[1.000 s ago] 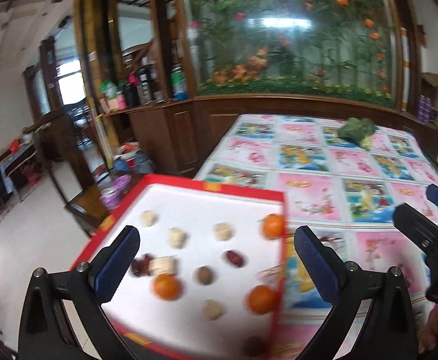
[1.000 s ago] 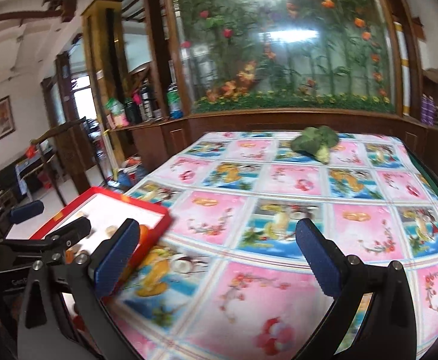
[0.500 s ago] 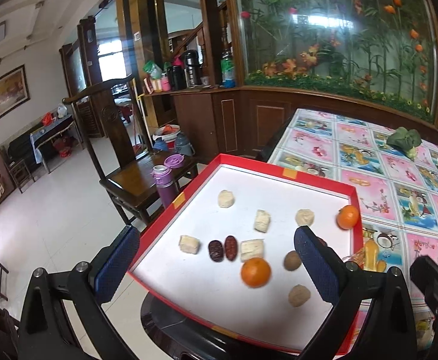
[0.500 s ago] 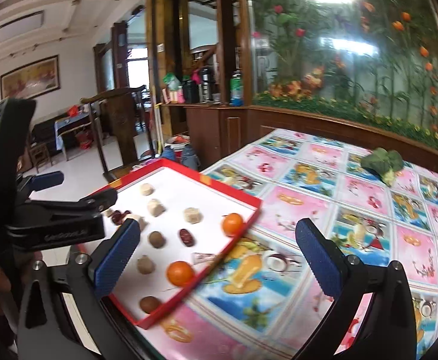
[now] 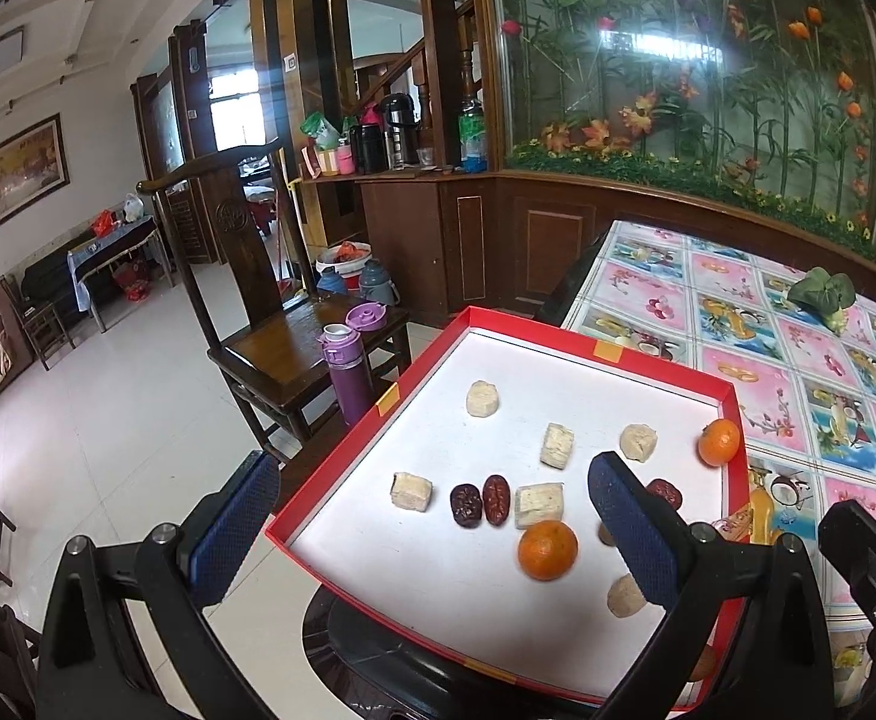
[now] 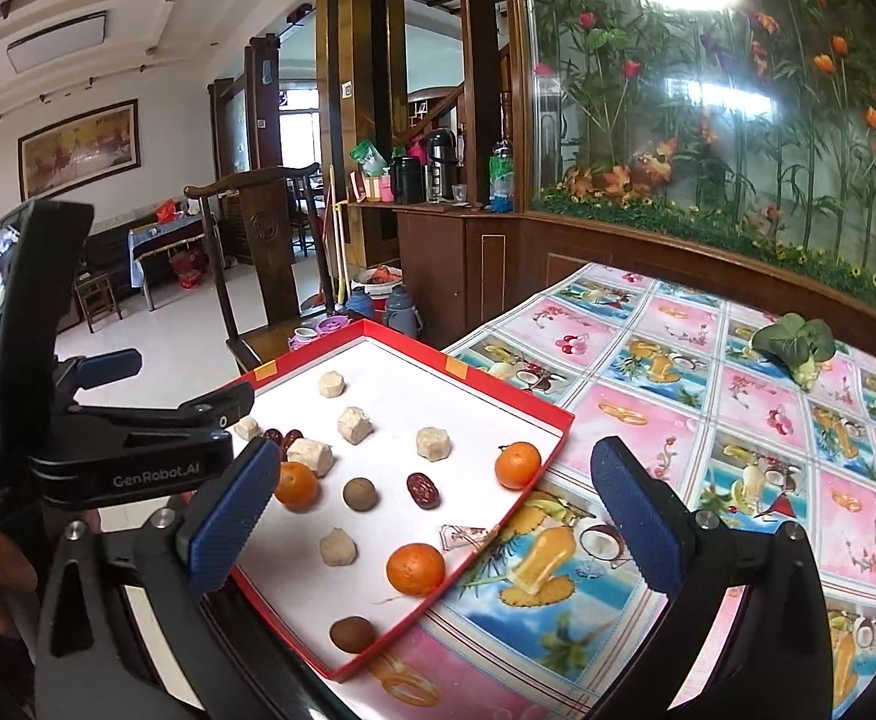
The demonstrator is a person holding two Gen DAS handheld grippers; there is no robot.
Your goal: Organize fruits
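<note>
A red tray with a white floor point(image 5: 516, 333) point(image 6: 549, 414) lies at the table's left corner. On it are three oranges point(image 5: 547, 550) point(image 6: 415, 568), red dates point(image 5: 496, 498) point(image 6: 423, 489), pale snack blocks point(image 5: 537, 504) point(image 6: 354, 424) and brown round fruits point(image 6: 359, 491). My left gripper point(image 5: 432, 534) is open and empty above the tray's left part. My right gripper point(image 6: 438, 522) is open and empty above the tray's right edge. The left gripper's body shows in the right wrist view point(image 6: 138, 450).
The table wears a pink fruit-print cloth point(image 6: 738, 420). A green vegetable point(image 5: 822, 294) point(image 6: 795, 345) lies at its far side. A wooden chair point(image 5: 294, 348) with a purple bottle point(image 5: 348, 384) stands left of the table. A glass flower panel point(image 5: 708, 90) backs the table.
Both views swung left and settled over the tray. The tray now fills the space between both grippers' fingers. Both grippers stay open.
</note>
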